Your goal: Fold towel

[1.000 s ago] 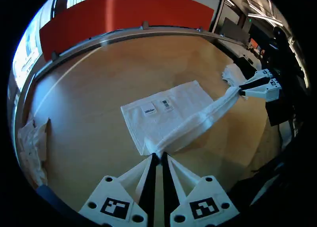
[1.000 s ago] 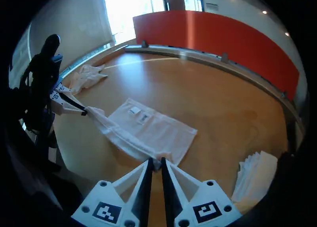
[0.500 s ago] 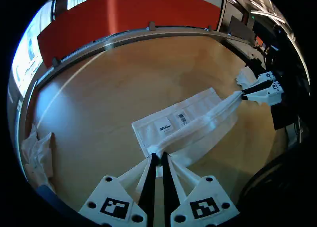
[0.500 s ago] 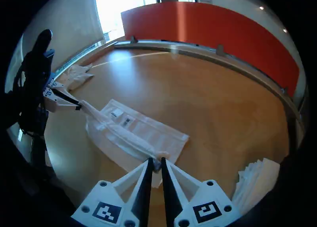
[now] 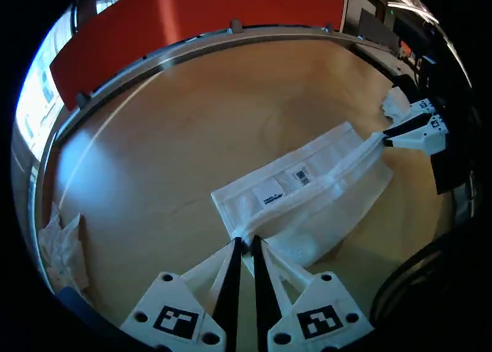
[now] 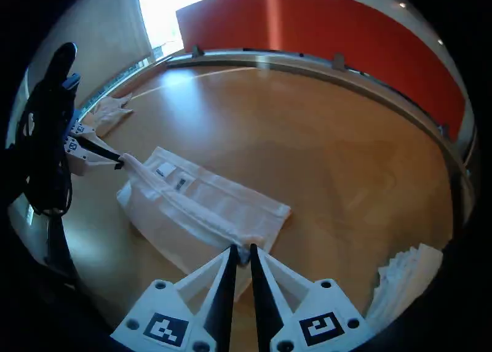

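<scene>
A white towel (image 5: 307, 195) with two small labels lies on the wooden table (image 5: 184, 136). One of its long edges is raised and stretched taut between both grippers. My left gripper (image 5: 245, 244) is shut on one end of that edge, at the bottom of the left gripper view. The right gripper (image 5: 386, 140) pinches the other end at the far right. In the right gripper view, my right gripper (image 6: 241, 252) is shut on the towel (image 6: 197, 207), and the left gripper (image 6: 120, 161) holds the far end at the left, with a dark-sleeved arm behind it.
A crumpled white cloth (image 5: 58, 253) (image 6: 107, 109) lies near the table's edge. A stack of folded white towels (image 6: 406, 278) (image 5: 396, 103) sits by the right gripper's side. A red partition (image 5: 184, 20) (image 6: 320, 32) with a metal rail borders the far edge.
The taut held edge has travelled forward over the flat towel toward the labels. Cloth now spreads on the near side of it as well. Both grippers stayed shut.
</scene>
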